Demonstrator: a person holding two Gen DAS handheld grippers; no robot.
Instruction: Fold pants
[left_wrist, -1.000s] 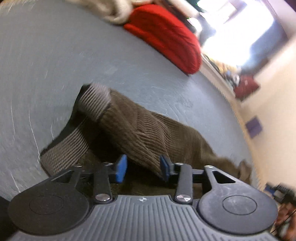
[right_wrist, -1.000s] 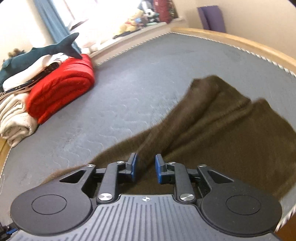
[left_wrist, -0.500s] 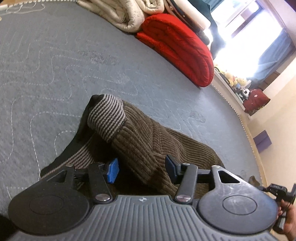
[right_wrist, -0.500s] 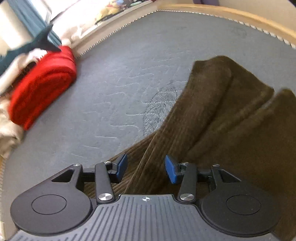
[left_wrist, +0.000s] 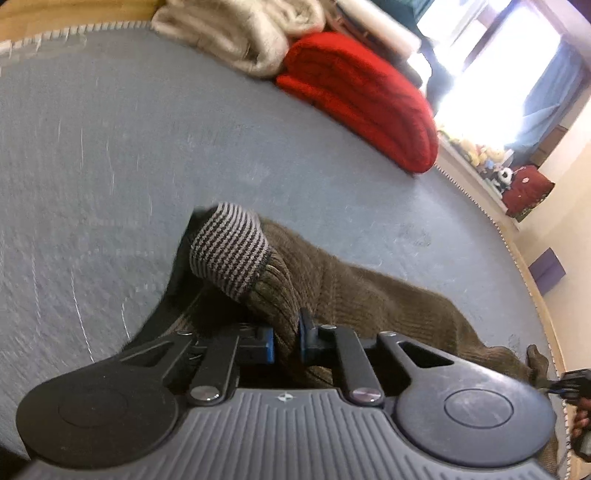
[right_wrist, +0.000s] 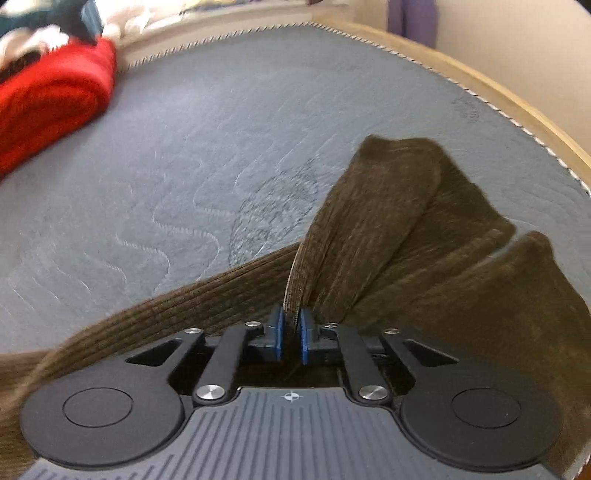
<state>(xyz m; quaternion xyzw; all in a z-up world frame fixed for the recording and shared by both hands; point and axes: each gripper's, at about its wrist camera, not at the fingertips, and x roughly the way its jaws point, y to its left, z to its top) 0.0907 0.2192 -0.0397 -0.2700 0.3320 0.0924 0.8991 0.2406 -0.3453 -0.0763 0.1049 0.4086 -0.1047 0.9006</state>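
My left gripper (left_wrist: 286, 341) has just clenched on the striped-waistband end of the brown ribbed corduroy pants (left_wrist: 369, 295), which lie on the grey quilted mattress (left_wrist: 110, 147); my right gripper (right_wrist: 290, 334) has just pinched a leg fold.

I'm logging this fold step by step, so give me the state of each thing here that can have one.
Pants: brown corduroy, rumpled on the mattress, not yet folded flat.
Waistband: striped lining turned outward, raised off the mattress.
Left gripper: jaws just closed, pinching a ridge of pants below the waistband.
Right gripper: jaws just closed, pinching a fold of pants.
Red blanket: folded at the mattress edge.
Beige blanket: folded beside the red one.
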